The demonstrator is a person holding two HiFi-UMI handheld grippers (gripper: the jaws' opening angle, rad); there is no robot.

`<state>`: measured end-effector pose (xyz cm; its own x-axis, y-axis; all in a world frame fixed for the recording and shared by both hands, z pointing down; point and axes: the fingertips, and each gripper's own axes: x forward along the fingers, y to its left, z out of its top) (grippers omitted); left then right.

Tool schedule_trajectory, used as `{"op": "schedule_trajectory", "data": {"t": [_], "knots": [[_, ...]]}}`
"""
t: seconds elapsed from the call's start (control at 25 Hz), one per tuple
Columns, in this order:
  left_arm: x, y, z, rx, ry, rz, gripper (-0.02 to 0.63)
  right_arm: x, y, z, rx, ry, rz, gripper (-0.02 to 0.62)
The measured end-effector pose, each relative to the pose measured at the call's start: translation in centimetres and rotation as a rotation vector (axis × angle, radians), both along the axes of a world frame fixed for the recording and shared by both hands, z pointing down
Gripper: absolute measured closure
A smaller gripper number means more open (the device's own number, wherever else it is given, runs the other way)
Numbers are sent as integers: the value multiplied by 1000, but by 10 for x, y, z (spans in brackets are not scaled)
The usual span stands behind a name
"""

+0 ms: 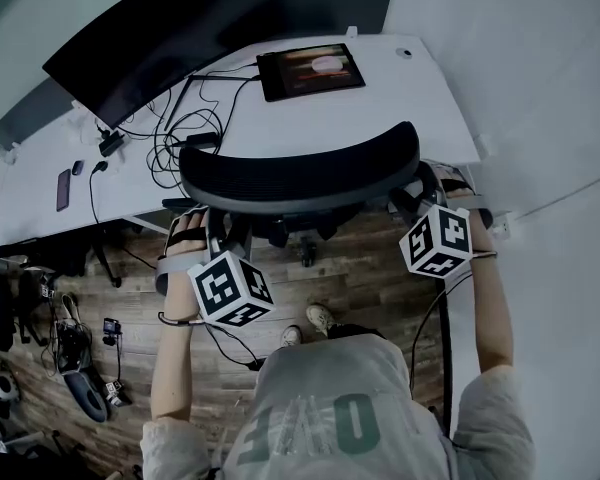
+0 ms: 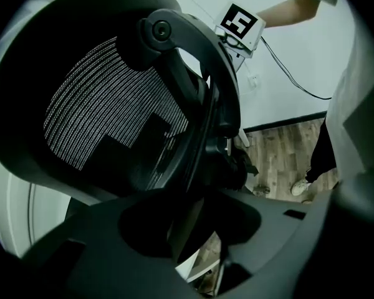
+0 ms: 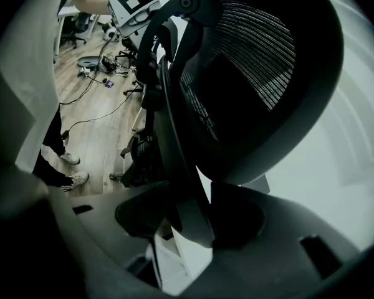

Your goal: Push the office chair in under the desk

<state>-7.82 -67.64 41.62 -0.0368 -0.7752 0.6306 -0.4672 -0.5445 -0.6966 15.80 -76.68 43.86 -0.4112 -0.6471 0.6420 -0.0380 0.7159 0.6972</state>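
Office chair point(image 1: 300, 173) held at both sides of its backrest point(image 2: 106, 111), square to the desk point(image 1: 435, 98).
The left gripper point(image 2: 196, 226) and right gripper point(image 3: 190, 220) each had jaws clenched on the dark rear frame of the backrest, one at either side, so neither hand was nearer. The chair stood straight ahead of the jaws, its curved black mesh back running left to right along the white desk's front edge and close against it; the seat was hidden beneath. The desk's surface, carrying a monitor point(image 1: 150, 33), a tablet point(image 1: 310, 70) and cables point(image 1: 175, 138), lay just beyond, so the push looked to need an even forward shove from both hands.
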Motion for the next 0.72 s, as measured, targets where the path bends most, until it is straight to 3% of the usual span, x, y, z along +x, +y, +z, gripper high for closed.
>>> {"op": "schedule_trajectory", "data": {"t": [0.2, 0.44, 0.64, 0.72], "knots": [[0, 0, 0, 30, 51, 9, 434, 0, 0, 1, -32, -10, 23, 390], [0, 5, -11, 79, 277, -39, 430, 0, 10, -7, -1, -59, 36, 388], [3, 16, -58, 213, 370, -32, 431, -10, 34, -83, 10, -400, 49, 392], [11, 23, -78, 266, 427, -18, 431, -18, 47, -115, 30, -533, 37, 437]]}}
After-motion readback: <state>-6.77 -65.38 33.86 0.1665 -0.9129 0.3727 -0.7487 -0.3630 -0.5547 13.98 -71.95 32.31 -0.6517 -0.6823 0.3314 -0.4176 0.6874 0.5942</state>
